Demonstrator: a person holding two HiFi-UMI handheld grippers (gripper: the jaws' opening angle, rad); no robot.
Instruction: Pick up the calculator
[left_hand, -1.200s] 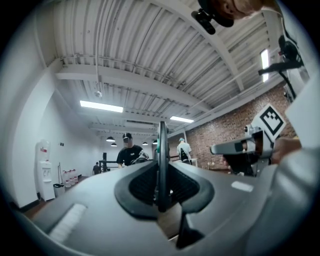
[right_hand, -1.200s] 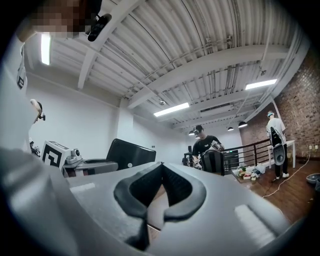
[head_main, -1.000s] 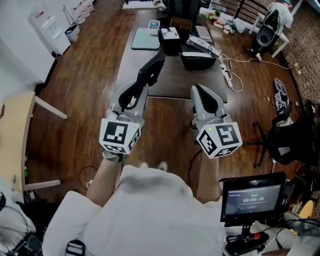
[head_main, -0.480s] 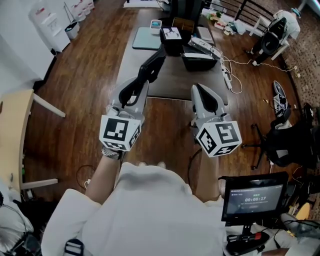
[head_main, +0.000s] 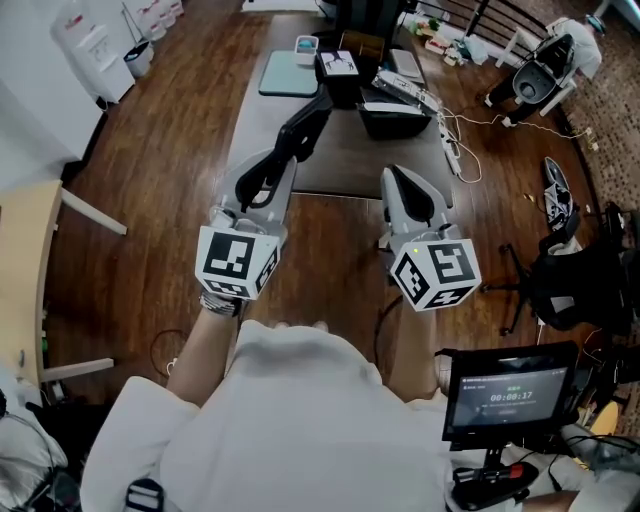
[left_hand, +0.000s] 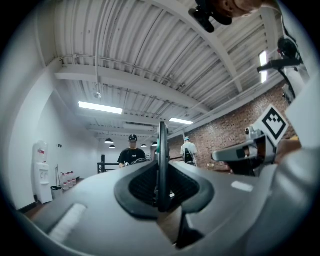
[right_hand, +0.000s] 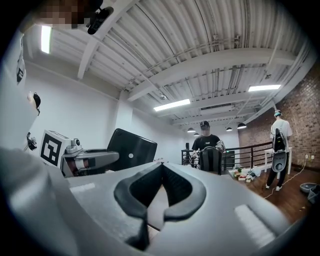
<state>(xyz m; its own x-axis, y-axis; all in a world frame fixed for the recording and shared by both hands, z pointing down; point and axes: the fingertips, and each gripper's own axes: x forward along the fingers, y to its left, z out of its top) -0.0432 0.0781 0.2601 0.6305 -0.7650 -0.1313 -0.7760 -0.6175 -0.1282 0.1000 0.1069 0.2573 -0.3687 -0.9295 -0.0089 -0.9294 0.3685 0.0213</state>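
**Black calculator clamped edge-on in the left gripper**

Black and thin, the calculator (head_main: 304, 128) is off the grey table (head_main: 345, 165), held in the air above its near end by the left gripper (left_hand: 162, 172). The jaws press on its two broad faces close to one short end, so most of the slab juts out beyond the grip. The right gripper (right_hand: 160, 167) hangs just beside it with its jaws pressed together at the tips and nothing between them.

The calculator's long axis runs away from the person, toward the far end of the table where black trays (head_main: 392, 120) stand. It stands on edge. The left gripper view shows it only as a narrow dark line between the jaws. The right gripper view shows one broad face, plain black with a small pale dot. No keys or display can be made out, so this is probably the back.

By its look the calculator is a light, stiff plastic slab that should not bend or sag under its own weight. The smooth faces look somewhat slippery, and a grip this near the end could let the free end swing or pivot if the gripper is jerked. A hold nearer the middle of the long sides would likely be steadier. Pressure is best kept modest and off the display, the likeliest part to crack. The pick-up appears done.
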